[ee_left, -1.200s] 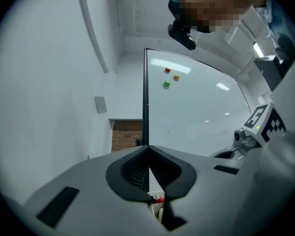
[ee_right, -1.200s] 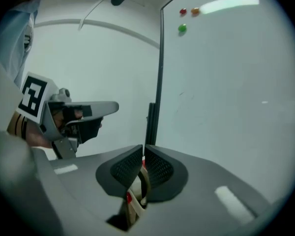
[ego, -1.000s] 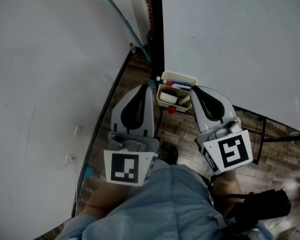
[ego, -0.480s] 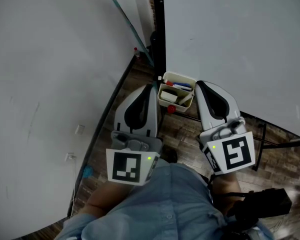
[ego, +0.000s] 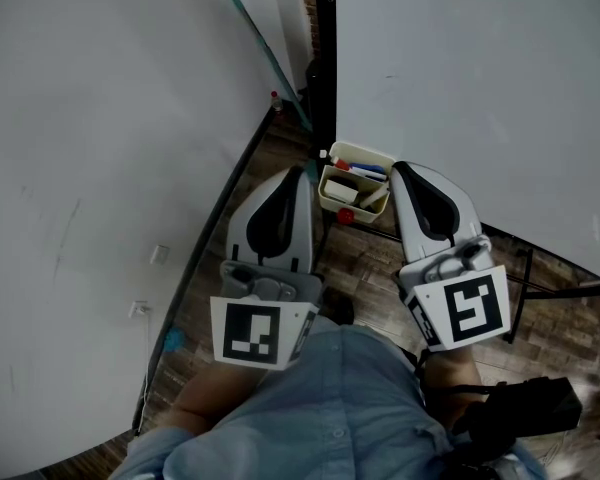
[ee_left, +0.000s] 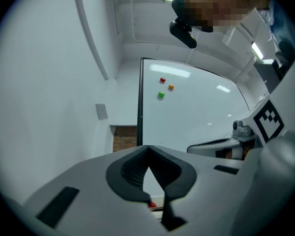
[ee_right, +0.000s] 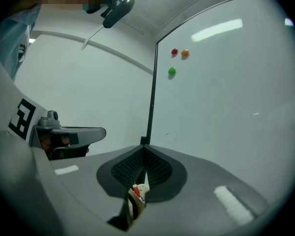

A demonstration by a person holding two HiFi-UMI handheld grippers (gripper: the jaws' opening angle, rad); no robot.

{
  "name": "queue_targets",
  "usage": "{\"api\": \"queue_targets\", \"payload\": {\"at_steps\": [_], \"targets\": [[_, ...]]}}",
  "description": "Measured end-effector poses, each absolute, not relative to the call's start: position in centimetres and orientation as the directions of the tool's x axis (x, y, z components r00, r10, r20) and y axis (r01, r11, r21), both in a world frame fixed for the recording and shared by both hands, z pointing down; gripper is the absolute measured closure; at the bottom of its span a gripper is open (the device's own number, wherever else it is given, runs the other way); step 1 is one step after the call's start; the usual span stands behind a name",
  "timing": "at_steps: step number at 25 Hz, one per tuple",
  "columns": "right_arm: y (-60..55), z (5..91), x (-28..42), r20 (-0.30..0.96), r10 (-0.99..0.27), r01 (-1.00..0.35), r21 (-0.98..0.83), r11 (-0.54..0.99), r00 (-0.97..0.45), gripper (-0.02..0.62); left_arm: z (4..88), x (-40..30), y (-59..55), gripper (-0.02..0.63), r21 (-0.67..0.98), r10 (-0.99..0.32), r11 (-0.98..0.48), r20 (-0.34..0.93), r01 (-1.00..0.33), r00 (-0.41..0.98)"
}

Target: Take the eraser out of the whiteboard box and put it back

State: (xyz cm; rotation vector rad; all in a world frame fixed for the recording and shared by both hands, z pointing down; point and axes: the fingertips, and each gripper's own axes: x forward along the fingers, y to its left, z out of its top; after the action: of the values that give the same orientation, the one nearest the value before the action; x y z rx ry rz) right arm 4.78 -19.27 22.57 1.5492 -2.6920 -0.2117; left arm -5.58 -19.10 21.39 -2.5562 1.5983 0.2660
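Observation:
A cream whiteboard box [ego: 352, 154] hangs at the lower left corner of the whiteboard [ego: 480, 88]. Inside it lie a white eraser [ego: 341, 190] and some markers [ego: 365, 169]. A red round piece [ego: 346, 215] sits at the box's near side. My left gripper [ego: 302, 171] is just left of the box, shut and empty; its own view shows the jaws [ee_left: 147, 147] meeting at the tip. My right gripper [ego: 398, 167] is just right of the box, also shut and empty [ee_right: 143, 149]. Part of the box [ee_right: 136, 194] shows through the slot below its jaws.
A black frame post [ego: 325, 48] edges the whiteboard, with a teal rod [ego: 270, 53] leaning in the corner beside it. Red, orange and green magnets [ee_left: 162, 80] stick high on the board. The white wall [ego: 100, 168] is at left; a black bag [ego: 525, 408] lies on the wooden floor at lower right.
The right gripper has risen slightly beside the box. The left gripper has hardly moved. Both stay shut.

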Motion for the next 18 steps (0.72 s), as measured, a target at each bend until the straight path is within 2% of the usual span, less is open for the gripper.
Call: {"api": "queue_targets", "payload": {"at_steps": [18], "targets": [[-19.72, 22.46, 5.19, -0.052, -0.856, -0.855, 0.11, 0.506, -0.514, 0.595, 21.34, -4.9, -19.65, 0.601, -0.024, -0.877, -0.438, -0.207, -0.899, 0.433]]}}
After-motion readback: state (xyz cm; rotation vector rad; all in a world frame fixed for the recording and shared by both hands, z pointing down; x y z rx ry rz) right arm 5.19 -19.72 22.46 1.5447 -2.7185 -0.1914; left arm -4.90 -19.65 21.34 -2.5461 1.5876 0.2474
